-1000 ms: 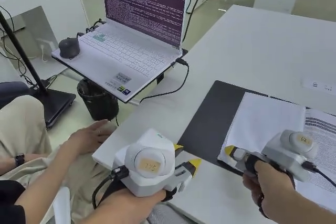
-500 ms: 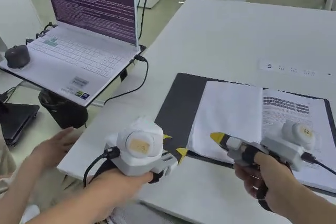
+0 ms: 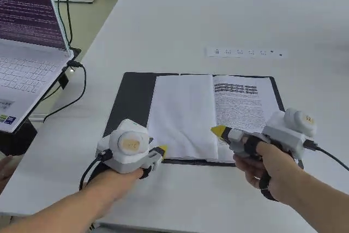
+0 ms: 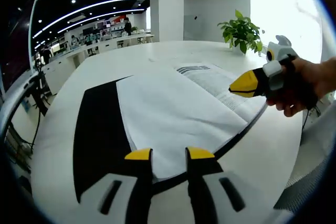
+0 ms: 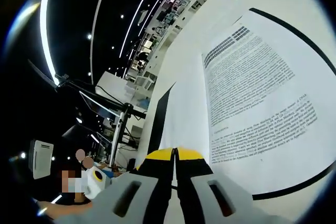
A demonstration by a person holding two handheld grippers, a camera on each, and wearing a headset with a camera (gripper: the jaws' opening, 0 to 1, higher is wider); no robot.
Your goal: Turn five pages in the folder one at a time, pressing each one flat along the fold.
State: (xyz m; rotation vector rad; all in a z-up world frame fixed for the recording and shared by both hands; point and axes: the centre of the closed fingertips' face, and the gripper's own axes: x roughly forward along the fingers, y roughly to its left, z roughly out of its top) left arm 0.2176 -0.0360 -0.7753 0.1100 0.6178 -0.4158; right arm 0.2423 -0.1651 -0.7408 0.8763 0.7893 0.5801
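The open folder (image 3: pixel 133 99) lies flat on the white table (image 3: pixel 218 15), the left gripper (image 3: pixel 159 151), jaws slightly spread, by its near-left corner, the right gripper (image 3: pixel 218 131), jaws pressed together, over its near edge.

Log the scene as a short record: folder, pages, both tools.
folder: open, lying flat on the table
left page: blank, flat
right page: printed text, flat
left tool: jaws slightly apart, holding nothing, at the folder's near edge
right tool: jaws together, holding nothing, tip over the pages near the fold
laptop: off the table's left side
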